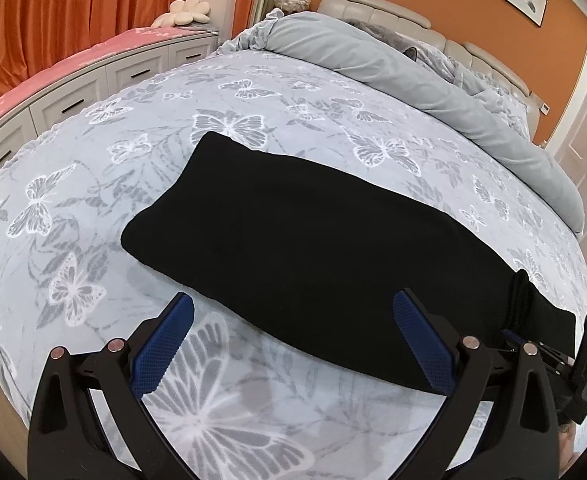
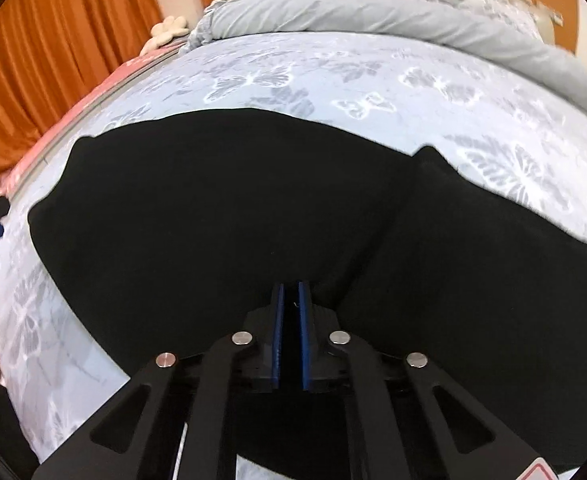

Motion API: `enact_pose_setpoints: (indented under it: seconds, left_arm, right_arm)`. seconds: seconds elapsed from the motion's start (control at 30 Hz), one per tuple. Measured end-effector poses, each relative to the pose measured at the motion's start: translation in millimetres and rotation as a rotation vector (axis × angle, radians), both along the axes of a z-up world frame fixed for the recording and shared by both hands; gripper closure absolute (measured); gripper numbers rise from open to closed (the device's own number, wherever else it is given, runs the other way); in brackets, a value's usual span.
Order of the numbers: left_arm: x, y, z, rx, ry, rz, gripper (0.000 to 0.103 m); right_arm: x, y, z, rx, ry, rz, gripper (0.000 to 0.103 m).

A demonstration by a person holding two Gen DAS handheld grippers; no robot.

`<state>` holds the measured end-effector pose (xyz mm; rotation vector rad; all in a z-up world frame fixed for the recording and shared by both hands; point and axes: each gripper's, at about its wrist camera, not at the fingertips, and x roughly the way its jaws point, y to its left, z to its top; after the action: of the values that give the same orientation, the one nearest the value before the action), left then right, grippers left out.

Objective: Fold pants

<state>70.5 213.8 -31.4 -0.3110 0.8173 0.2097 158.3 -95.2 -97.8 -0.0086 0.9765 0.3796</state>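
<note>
A home bedroom: butterfly-print bedspread (image 1: 253,92) ahead of the gripper, padded headboard (image 1: 377,10) beyond, orange curtains (image 1: 73,4) far left.

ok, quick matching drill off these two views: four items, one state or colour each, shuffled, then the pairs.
Items:
1. left tongs
2. right tongs
3. pants
4. curtain

States:
A. orange
B. open, holding nothing
C. black, flat on the bed
D. shut on cloth

Pairs: 1-B, 2-D, 3-C, 4-A
</note>
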Motion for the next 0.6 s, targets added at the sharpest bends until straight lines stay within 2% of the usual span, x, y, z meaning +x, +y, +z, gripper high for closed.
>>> enact_pose_setpoints:
  seconds: [0.1,0.13,0.23,0.27,0.3,0.37,0.4,0.43,0.5,0.6]
  left_arm:
    - [-0.8,4.6,1.0,-0.004,-0.001,0.007,0.005]
    - [-0.9,6.9,1.3,-0.008,0.0,0.01,0.005]
    - [-1.8,13.4,2.4,-0.018,0.001,0.023,0.005]
    - [-1.2,15.2,2.4,-0.018,0.003,0.029,0.005]
    - [0.4,17.1,1.9,-0.012,0.01,0.04,0.005]
    - [5.1,22.6,0.1,0.003,0.028,0.074,0.005]
    - [9.3,28.0,-1.9,0.015,0.045,0.102,0.005]
    - [12.5,33.6,-4.1,0.021,0.058,0.126,0.005]
    - [23.1,55.4,-12.4,0.001,0.101,0.19,0.005]
    - [39.0,83.2,-26.0,-0.024,0.154,0.228,0.005]
  right_arm:
    - [-10.1,1.5,6.3,0.025,0.035,0.039,0.103]
    - [-25.1,6.8,12.8,0.073,0.071,0.118,0.103]
    - [-89.2,28.2,42.7,0.143,0.086,0.363,0.103]
    - [-115.9,34.2,56.0,0.142,0.049,0.439,0.103]
    - [-127.3,35.8,62.8,0.113,0.011,0.449,0.102]
    - [-133.9,31.3,75.0,0.02,-0.111,0.381,0.076]
    - [-128.7,26.8,76.3,-0.02,-0.151,0.327,0.047]
    - [-123.5,19.2,76.3,-0.053,-0.189,0.259,0.039]
    - [-102.4,3.2,70.9,-0.119,-0.233,0.129,0.039]
    - [-71.7,-8.3,55.7,-0.201,-0.232,0.032,0.039]
